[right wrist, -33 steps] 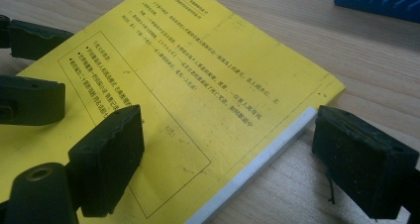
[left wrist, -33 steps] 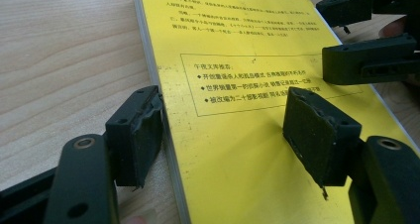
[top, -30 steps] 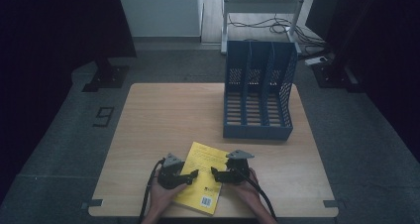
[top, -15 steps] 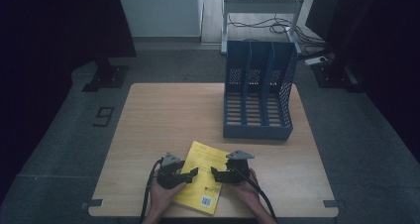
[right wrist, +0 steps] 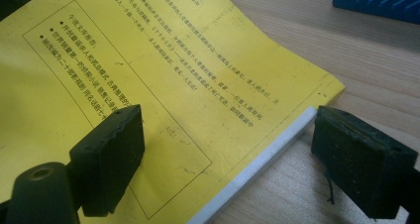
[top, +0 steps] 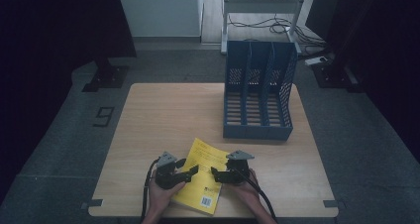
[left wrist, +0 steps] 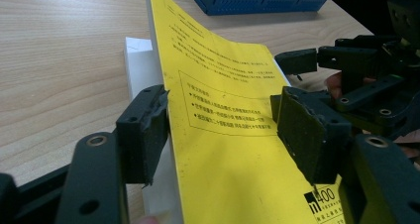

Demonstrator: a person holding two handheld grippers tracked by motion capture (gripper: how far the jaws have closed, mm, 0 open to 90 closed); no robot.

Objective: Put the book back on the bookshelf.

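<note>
Right now a yellow book [top: 203, 174] is lying on the table [top: 168, 115] at the near edge, directly between the two tongs, with a blue file rack [top: 258, 92] standing well beyond them, off toward the right side.

Judging the risks: the left tongs [top: 192, 170] are working at the book's spine side, where the cover looks to be lifting away from the white page block. If those jaws close on the cover alone, the cover could bend or tear, or the pages could sag and slip out when the book is raised. The right tongs [top: 215, 173] are straddling the book's far corner edge; a closure that catches only the corner could let the book pivot and drop.

The left tongs [left wrist: 223, 130] are standing wide open, one jaw touching or just beside the white page edge, the other hovering over the yellow cover; they are gripping nothing yet. The right tongs [right wrist: 228, 149] are also wide open, one jaw poised above the cover, the other just outside the page edge over bare wood, holding nothing. Whether that lower jaw is touching the table, I cannot tell.
</note>
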